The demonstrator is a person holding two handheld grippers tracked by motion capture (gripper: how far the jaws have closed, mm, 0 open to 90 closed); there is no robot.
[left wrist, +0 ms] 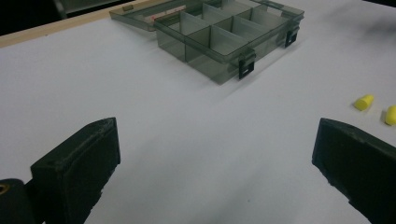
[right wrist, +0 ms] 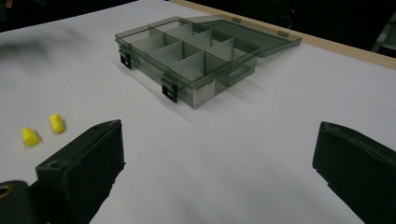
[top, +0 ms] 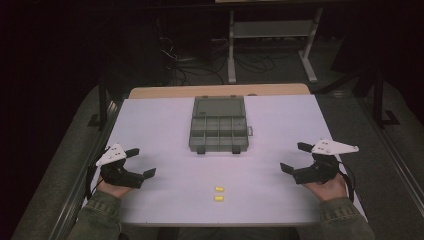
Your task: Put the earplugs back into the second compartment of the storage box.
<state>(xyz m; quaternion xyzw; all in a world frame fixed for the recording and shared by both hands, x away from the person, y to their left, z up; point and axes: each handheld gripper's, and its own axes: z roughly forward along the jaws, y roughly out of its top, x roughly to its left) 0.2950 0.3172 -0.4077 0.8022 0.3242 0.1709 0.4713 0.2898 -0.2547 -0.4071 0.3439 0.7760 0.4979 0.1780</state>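
A smoky grey compartment box (top: 219, 131) stands open mid-table, its lid laid flat behind it; its compartments look empty (left wrist: 219, 37) (right wrist: 187, 51). Two small yellow earplugs (top: 218, 193) lie side by side near the front edge, between my hands (left wrist: 364, 102) (right wrist: 30, 136). My left gripper (top: 141, 162) rests at the table's left side, open with nothing between its jaws (left wrist: 215, 163). At the right side my right gripper (top: 296, 157) is likewise open and holds nothing (right wrist: 219, 163). Both stand well apart from the box and the earplugs.
The white tabletop (top: 165, 125) has a wooden strip (top: 220, 90) along its far edge. Beyond it stand a grey metal frame (top: 270, 35) and floor cables. Dark floor surrounds the table.
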